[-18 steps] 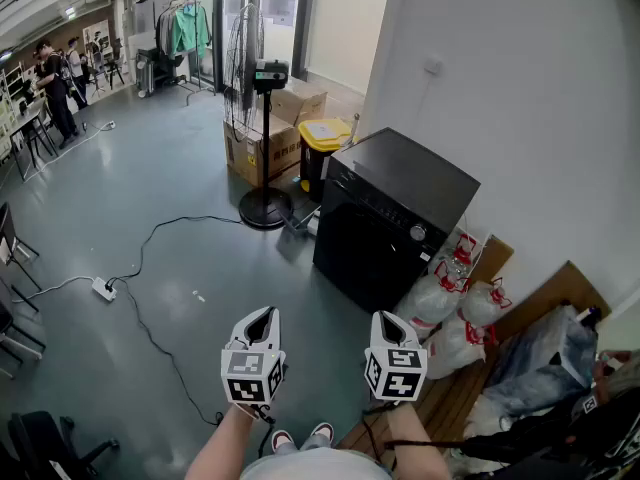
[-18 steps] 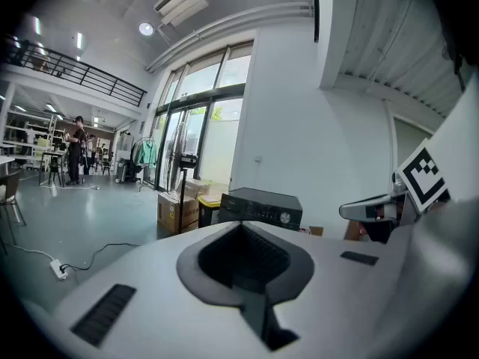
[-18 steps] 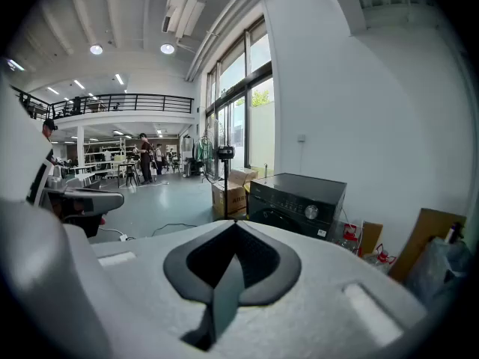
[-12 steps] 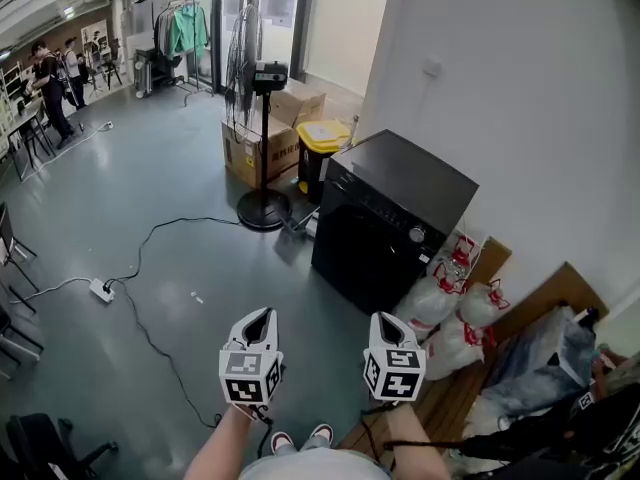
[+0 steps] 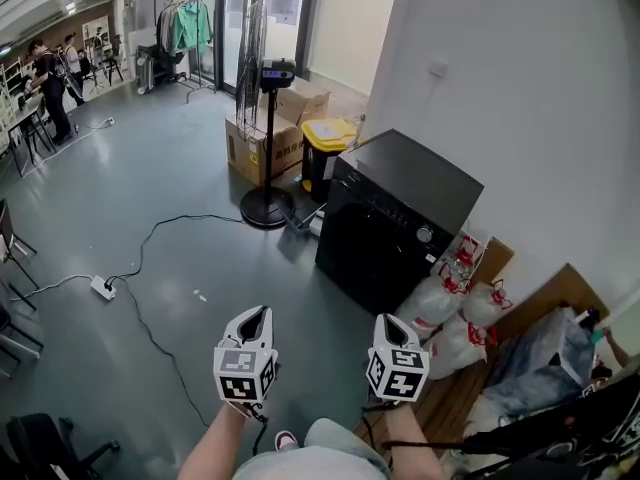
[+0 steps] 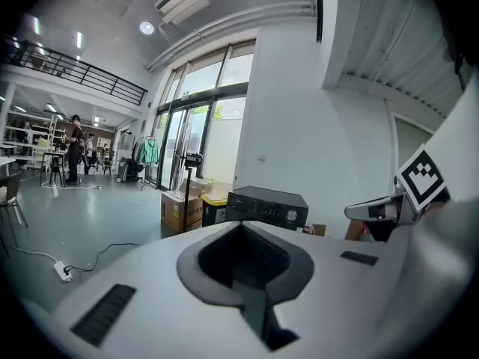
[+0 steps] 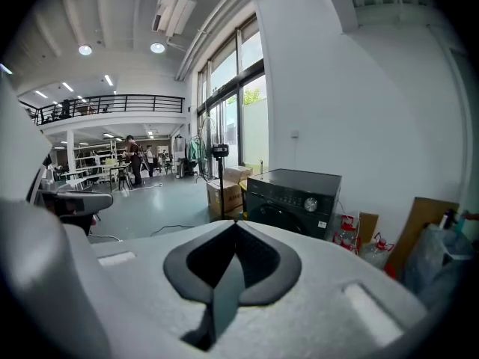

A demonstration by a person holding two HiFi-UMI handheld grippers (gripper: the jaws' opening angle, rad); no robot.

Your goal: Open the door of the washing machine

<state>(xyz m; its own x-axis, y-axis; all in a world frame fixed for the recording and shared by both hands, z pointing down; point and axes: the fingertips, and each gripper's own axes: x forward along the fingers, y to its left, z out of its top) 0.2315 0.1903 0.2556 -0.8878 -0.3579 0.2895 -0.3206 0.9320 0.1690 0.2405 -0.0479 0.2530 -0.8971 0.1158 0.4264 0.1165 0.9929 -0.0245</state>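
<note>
The black front-loading washing machine (image 5: 395, 223) stands against the white wall, a few steps ahead, with its door shut. It also shows small in the left gripper view (image 6: 266, 206) and in the right gripper view (image 7: 293, 199), where its round door and knob face me. My left gripper (image 5: 256, 314) and right gripper (image 5: 387, 321) are held side by side in front of my body, low in the head view, both far short of the machine. Both are shut with nothing between the jaws (image 6: 241, 224) (image 7: 234, 223).
A standing fan (image 5: 270, 138), cardboard boxes (image 5: 255, 148) and a yellow bin (image 5: 329, 134) stand left of the machine. Filled plastic bags (image 5: 447, 313) lie at its right. A cable and power strip (image 5: 104, 288) lie on the grey floor at the left. People stand far off at the back left.
My body has shifted a step: a knee now covers one shoe at the bottom of the head view. The left gripper sits slightly lower and further left; the machine keeps its place.
</note>
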